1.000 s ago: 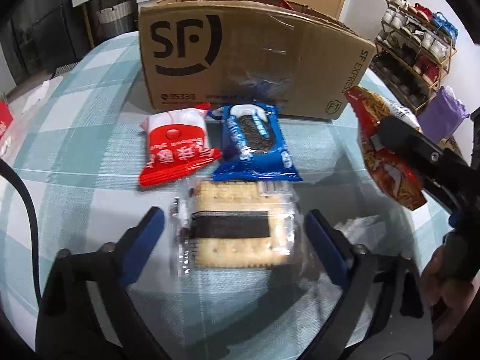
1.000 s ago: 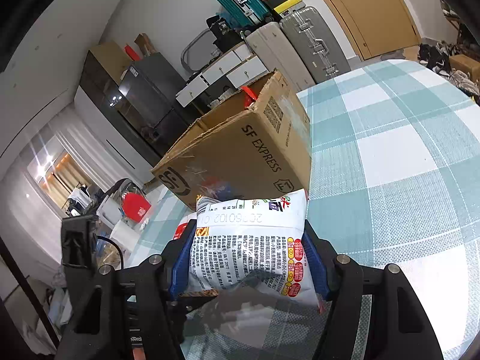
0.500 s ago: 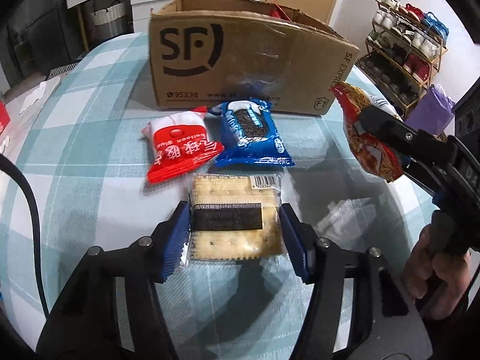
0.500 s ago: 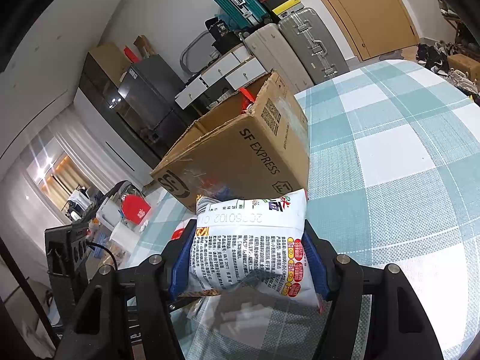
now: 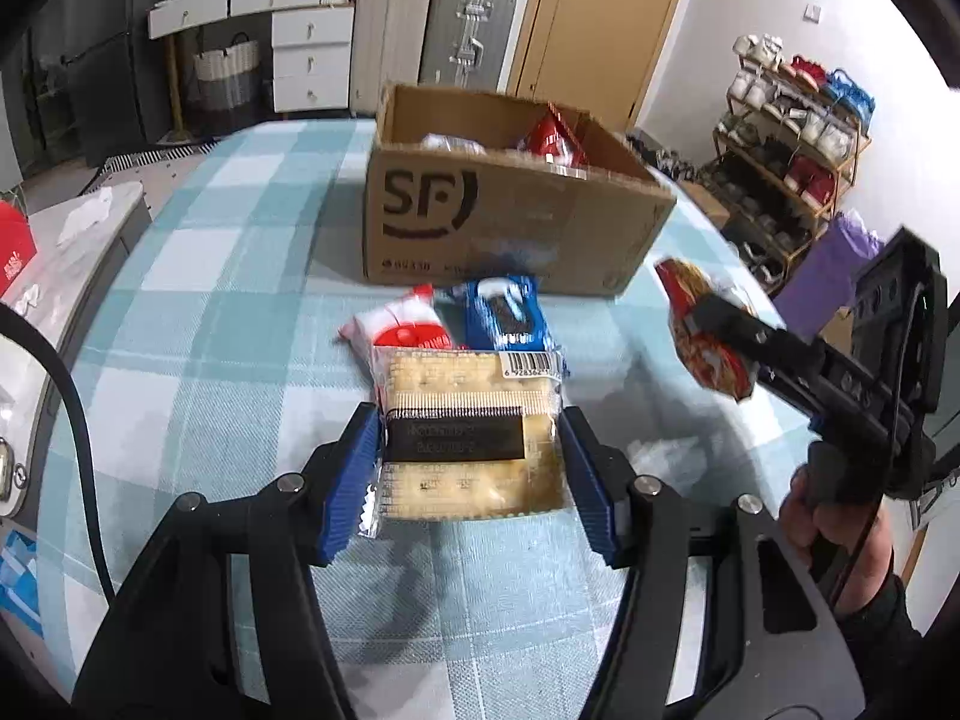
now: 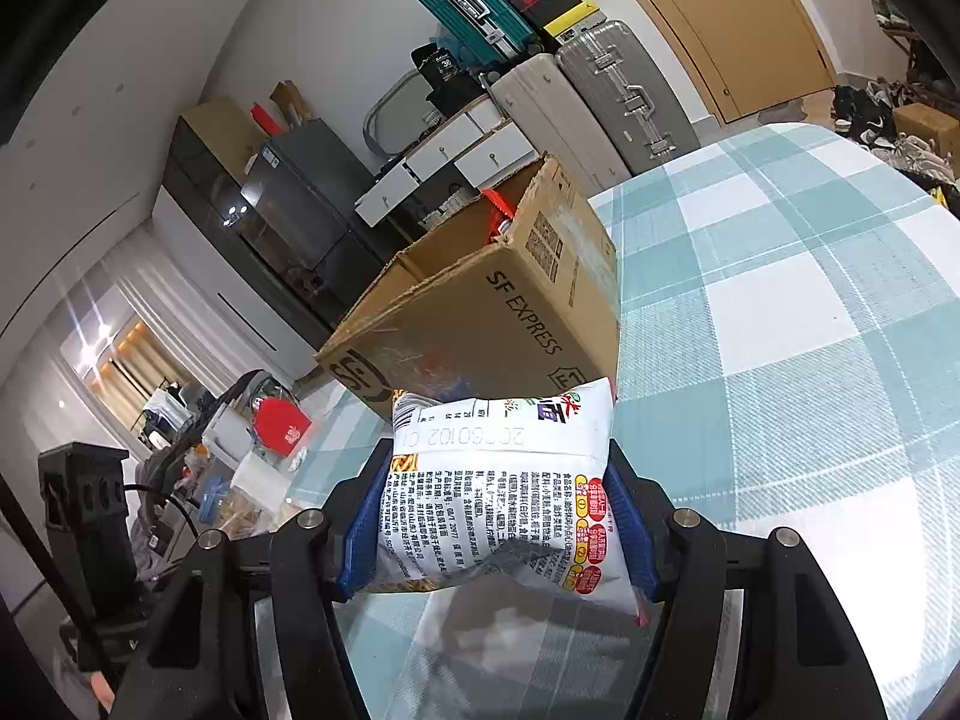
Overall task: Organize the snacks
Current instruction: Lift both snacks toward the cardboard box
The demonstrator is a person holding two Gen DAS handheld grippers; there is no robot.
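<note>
My left gripper [image 5: 468, 468] is shut on a clear cracker pack [image 5: 468, 432] with a black band and holds it above the table. Beyond it lie a red-and-white snack pack [image 5: 399, 330] and a blue cookie pack [image 5: 507, 315] in front of the open SF cardboard box [image 5: 498, 222], which has snacks inside. My right gripper [image 6: 498, 534] is shut on a red-and-white noodle snack bag [image 6: 498, 492], held in the air right of the box [image 6: 498, 312]; the bag also shows in the left wrist view [image 5: 708, 330].
The table has a teal-and-white checked cloth [image 5: 228, 312]. A shoe rack [image 5: 792, 138] stands at the right, drawers and suitcases [image 5: 432, 30] at the back. A side counter [image 5: 54, 264] with clutter lies to the left.
My left gripper closed on the cracker pack and lifted it off the table. The right gripper kept holding its bag, shifting slightly.
</note>
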